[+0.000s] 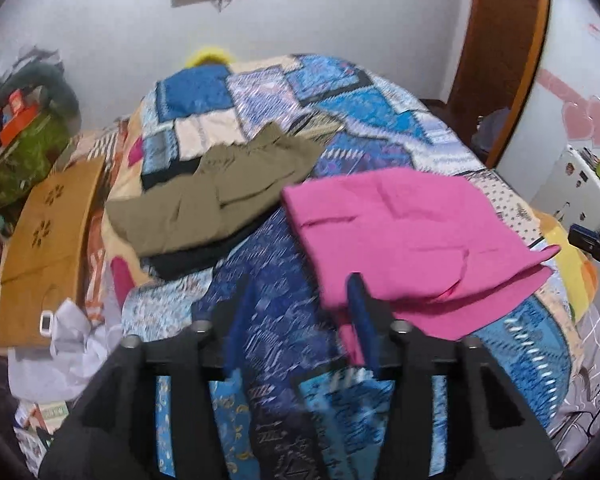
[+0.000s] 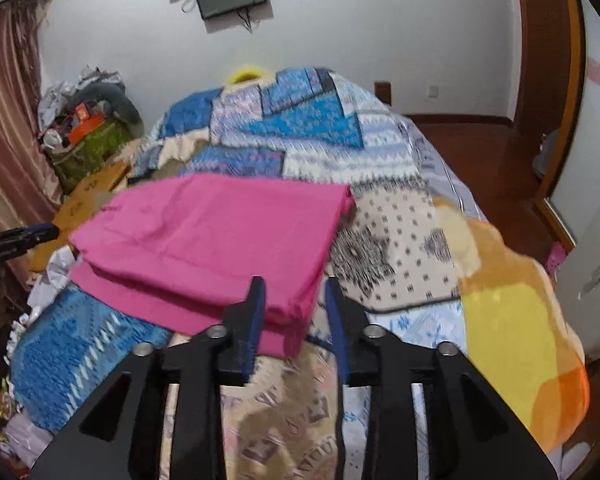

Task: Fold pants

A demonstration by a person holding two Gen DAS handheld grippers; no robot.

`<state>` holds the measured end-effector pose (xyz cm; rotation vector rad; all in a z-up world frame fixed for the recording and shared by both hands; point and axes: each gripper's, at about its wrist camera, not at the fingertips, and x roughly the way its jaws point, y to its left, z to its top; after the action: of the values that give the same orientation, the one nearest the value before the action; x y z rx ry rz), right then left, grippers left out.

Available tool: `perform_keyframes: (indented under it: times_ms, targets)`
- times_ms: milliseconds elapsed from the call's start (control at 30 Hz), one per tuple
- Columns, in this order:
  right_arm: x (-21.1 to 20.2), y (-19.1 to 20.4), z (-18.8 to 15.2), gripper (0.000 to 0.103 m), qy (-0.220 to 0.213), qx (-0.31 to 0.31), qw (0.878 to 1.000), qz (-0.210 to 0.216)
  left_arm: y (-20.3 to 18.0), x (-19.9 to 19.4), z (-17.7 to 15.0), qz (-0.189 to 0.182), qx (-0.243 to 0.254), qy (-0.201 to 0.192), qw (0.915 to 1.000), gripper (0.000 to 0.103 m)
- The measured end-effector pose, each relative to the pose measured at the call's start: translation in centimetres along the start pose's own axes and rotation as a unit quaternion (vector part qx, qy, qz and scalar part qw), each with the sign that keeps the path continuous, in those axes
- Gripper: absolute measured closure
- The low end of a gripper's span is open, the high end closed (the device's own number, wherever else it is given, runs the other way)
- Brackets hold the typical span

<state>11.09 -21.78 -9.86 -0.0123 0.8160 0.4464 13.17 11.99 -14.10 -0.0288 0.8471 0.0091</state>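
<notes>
Here the pink pants lie on the bed, on top of the patchwork quilt, already doubled into a flat, roughly square stack with the layered edges showing along the near side. That squared shape suggests the folding is nearly or wholly done, and the stack sits near the front of the bed, probably so both tools can reach it.

The left hand-held gripper hangs just at the near left corner of the stack, fingers spread, with nothing between them; one finger overlaps the cloth edge in the picture, but I cannot tell whether it touches. The right hand-held gripper is also spread, at the near right corner, one finger over the pink edge and the other over the quilt. Neither is pinching cloth.

To the far left lie olive-green pants, loosely folded on something dark, apart from the pink ones, likely a separate piece kept out of the way. A yellow and orange blanket covers the bed's right edge.
</notes>
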Motion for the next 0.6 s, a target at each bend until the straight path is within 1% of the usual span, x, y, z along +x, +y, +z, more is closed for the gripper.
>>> perform_keyframes:
  times_ms: [67, 100, 167, 233, 267, 333, 467, 600]
  targets:
    - [-0.4, 1.0, 0.5, 0.062, -0.008, -0.011, 1.000, 0.013, -1.2, -0.2, 0.4, -0.004, 0.017, -0.005, 0.9998, 0.039]
    - [-0.3, 1.5, 0.7, 0.060, -0.009, -0.018, 1.000, 0.020, -1.8, -0.3, 0.5, -0.008, 0.027, -0.007, 0.9996, 0.038]
    - [0.1, 3.0, 0.9, 0.056, -0.003, -0.045, 0.998, 0.036, -3.5, -0.3, 0.5, -0.012, 0.065, -0.011, 0.9977, 0.026]
    - [0.7, 4.5, 0.8, 0.051, 0.007, -0.072, 0.996, 0.050, -5.0, 0.1, 0.2, -0.003, 0.104, -0.006, 0.9945, 0.019]
    - [1.3, 5.6, 0.6, 0.048, 0.017, -0.091, 0.994, 0.060, -5.6, 0.4, 0.0, 0.000, 0.119, -0.002, 0.9929, 0.018]
    - [2.2, 6.8, 0.4, 0.046, 0.031, -0.114, 0.991, 0.068, -6.7, 1.1, -0.5, 0.005, 0.145, 0.011, 0.9894, 0.018]
    - [4.4, 9.1, -0.3, 0.045, 0.057, -0.161, 0.982, 0.074, -7.8, 3.3, -1.1, 0.011, 0.174, 0.040, 0.9839, 0.018]
    - [5.8, 10.1, -0.4, 0.045, 0.068, -0.191, 0.977, 0.067, -8.7, 5.3, -1.4, 0.022, 0.198, 0.056, 0.9784, 0.018]
